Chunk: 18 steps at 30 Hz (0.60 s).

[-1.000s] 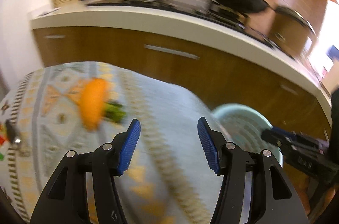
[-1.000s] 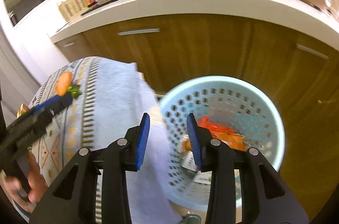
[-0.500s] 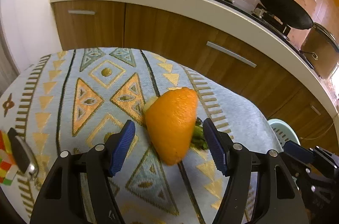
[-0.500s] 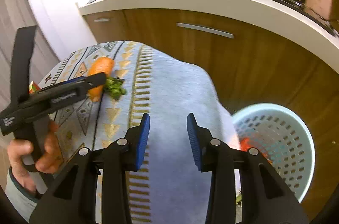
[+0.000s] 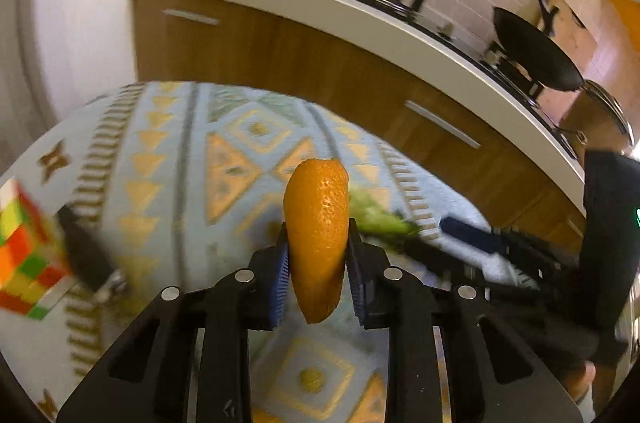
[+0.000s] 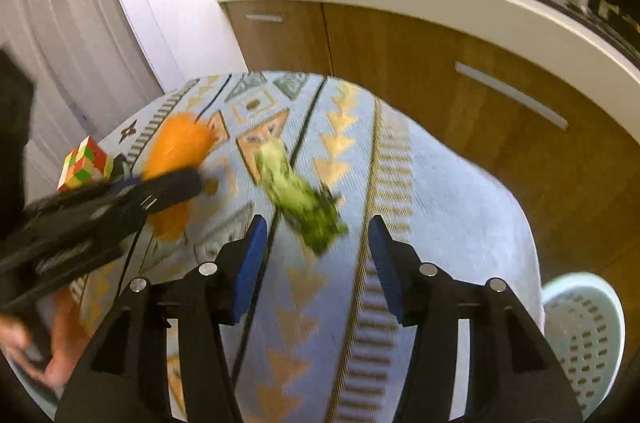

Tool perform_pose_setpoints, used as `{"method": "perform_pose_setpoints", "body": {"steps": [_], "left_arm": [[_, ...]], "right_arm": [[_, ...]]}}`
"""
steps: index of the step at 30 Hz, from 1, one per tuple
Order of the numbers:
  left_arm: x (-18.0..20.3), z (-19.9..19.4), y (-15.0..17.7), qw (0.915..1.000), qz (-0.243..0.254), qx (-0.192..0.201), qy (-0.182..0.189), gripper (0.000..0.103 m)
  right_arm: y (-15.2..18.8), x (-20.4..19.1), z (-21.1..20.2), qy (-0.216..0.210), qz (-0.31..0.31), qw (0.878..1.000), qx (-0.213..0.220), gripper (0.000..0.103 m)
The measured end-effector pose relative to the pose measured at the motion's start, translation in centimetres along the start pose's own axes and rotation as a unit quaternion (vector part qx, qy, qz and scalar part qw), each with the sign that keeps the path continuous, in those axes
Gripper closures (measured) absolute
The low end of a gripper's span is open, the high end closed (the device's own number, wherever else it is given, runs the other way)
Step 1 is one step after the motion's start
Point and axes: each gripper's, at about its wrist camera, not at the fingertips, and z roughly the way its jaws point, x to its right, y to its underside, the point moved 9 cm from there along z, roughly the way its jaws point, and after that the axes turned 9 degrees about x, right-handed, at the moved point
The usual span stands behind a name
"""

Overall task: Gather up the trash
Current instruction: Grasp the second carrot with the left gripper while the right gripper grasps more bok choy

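Observation:
My left gripper [image 5: 319, 275] is shut on a piece of orange peel [image 5: 318, 231], held upright over the patterned tablecloth [image 5: 172, 159]. The peel also shows in the right wrist view [image 6: 176, 147], clamped in the left gripper [image 6: 160, 191]. My right gripper [image 6: 316, 263] is open and empty, just short of a green vegetable scrap [image 6: 300, 199] lying on the cloth. That scrap shows behind the peel in the left wrist view [image 5: 380, 219]. A pale blue perforated basket [image 6: 584, 327] stands on the floor at the lower right.
A colourful puzzle cube [image 5: 24, 255] and a dark key-like object [image 5: 86, 255] lie at the table's left. Wooden cabinets [image 6: 440, 71] under a white counter [image 5: 320, 3] with a hob and a wok [image 5: 532, 55] run behind the table.
My left gripper has closed on the orange peel, which was between its open fingers. My right gripper has opened wider and swung from the basket to the green scrap.

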Motion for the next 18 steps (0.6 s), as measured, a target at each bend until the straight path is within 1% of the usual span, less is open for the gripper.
{"method": "perform_pose_setpoints", "body": {"steps": [3,6,7,9,11,13,14,16,18], "left_arm": [[-1.3,-0.1,1.0,0.9998,-0.016,0.001,-0.009,0.079],[-2.0,0.2,1.6,0.9997,-0.019,0.006,-0.013,0.079],[-2.2,0.3,1.8,0.9996,-0.013,0.014,-0.021,0.079],[-2.2,0.2,1.7,0.9991,-0.003,0.025,-0.033,0.079],[-1.8,-0.3,1.6,0.9980,0.016,0.042,-0.045,0.079],[-1.5,-0.5,1.9,0.9963,0.035,0.044,-0.064,0.079],[-1.3,-0.5,1.8,0.9952,0.043,0.047,-0.074,0.079],[-1.3,-0.6,1.9,0.9943,0.050,0.049,-0.080,0.079],[-1.5,-0.6,1.9,0.9944,0.049,0.048,-0.081,0.079]], "right_arm": [[-0.2,-0.9,1.7,-0.009,0.004,1.000,-0.004,0.053],[0.3,-1.3,3.0,-0.010,0.002,1.000,-0.006,0.053],[0.7,-1.4,3.5,-0.004,-0.001,1.000,-0.009,0.052],[0.4,-1.7,3.3,0.003,-0.012,1.000,0.001,0.053],[0.7,-1.8,3.8,0.015,-0.021,1.000,-0.007,0.053],[0.7,-1.9,3.9,0.024,-0.032,0.999,-0.005,0.053],[0.7,-2.0,3.9,0.027,-0.037,0.999,-0.003,0.058],[0.6,-2.0,3.9,0.022,-0.036,0.999,0.000,0.069],[0.5,-1.9,3.8,0.018,-0.034,0.999,0.004,0.072]]}}
